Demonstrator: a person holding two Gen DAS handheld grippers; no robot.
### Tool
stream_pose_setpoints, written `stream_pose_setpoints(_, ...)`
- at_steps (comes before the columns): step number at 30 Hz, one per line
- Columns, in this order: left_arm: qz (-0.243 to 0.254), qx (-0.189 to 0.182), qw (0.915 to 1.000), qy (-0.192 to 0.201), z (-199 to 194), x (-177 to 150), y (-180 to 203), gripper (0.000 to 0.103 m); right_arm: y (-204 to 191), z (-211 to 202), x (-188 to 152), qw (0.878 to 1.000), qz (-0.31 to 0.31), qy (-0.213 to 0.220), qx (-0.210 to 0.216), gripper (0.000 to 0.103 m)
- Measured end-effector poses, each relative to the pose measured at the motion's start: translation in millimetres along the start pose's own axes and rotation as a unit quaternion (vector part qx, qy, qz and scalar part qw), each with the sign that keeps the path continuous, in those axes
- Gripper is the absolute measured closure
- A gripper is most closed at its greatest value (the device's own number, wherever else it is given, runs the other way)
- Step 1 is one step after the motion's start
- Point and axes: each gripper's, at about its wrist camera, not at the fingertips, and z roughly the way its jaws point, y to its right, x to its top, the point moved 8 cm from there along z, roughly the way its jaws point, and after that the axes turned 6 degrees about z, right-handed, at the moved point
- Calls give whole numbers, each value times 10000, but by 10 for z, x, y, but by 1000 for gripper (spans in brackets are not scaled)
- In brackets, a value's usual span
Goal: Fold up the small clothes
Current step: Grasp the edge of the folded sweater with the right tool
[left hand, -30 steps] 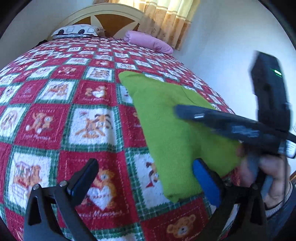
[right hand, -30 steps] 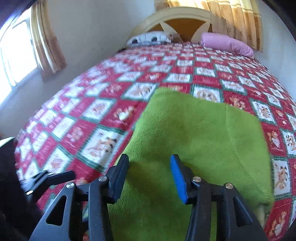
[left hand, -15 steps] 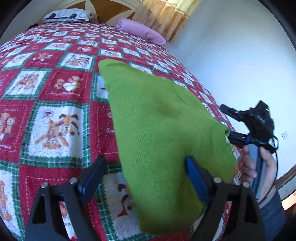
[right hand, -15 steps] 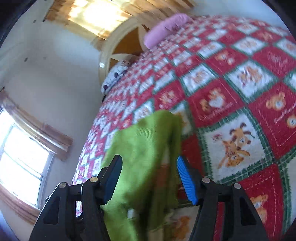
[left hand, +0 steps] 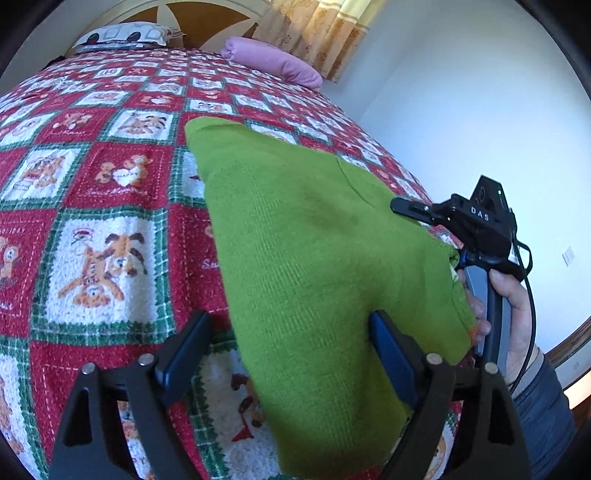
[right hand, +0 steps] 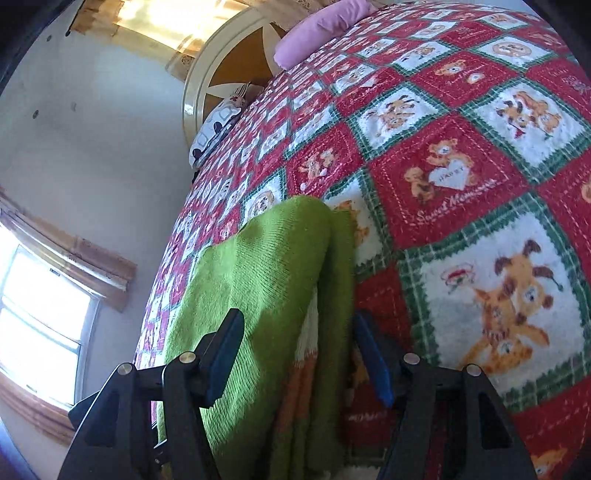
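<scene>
Patterned bedspread [left hand: 92, 192], green knit garment [left hand: 303, 258], pink pillow [left hand: 273, 66]

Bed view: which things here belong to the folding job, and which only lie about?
For the job:
- green knitted garment
- left tongs, open
- right tongs, open

Only lying about:
- pink pillow
- patterned pillow
- teddy-bear quilt

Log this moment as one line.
garment: green knit top, folded, on quilt | left tool: open | right tool: open, straddling fold edge
</scene>
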Motion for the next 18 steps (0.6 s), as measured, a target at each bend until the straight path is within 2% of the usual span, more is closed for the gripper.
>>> stream_pose_setpoints(4,107,95,9999,-45,15,-3,20,16,-3,37,18,9999,-107,-36,38,43)
stream_pose_setpoints(6,279,290,9991,-129,42,-5,53,17,100,55,58,10000,62,14,8,61)
stream_pose_setpoints(8,511,494,9972,-222,83,0,117,19,165,62,89,9997,222,77,76,66)
stream_pose_setpoints(11,647,574,9958,-298,98,-10,138,20,124,85,82,9998,45,122,-115,66)
stream_pose_setpoints(18,654,515,9960,-317,112,-24,110,20,141,58,72,9997,101,167,-137,63)
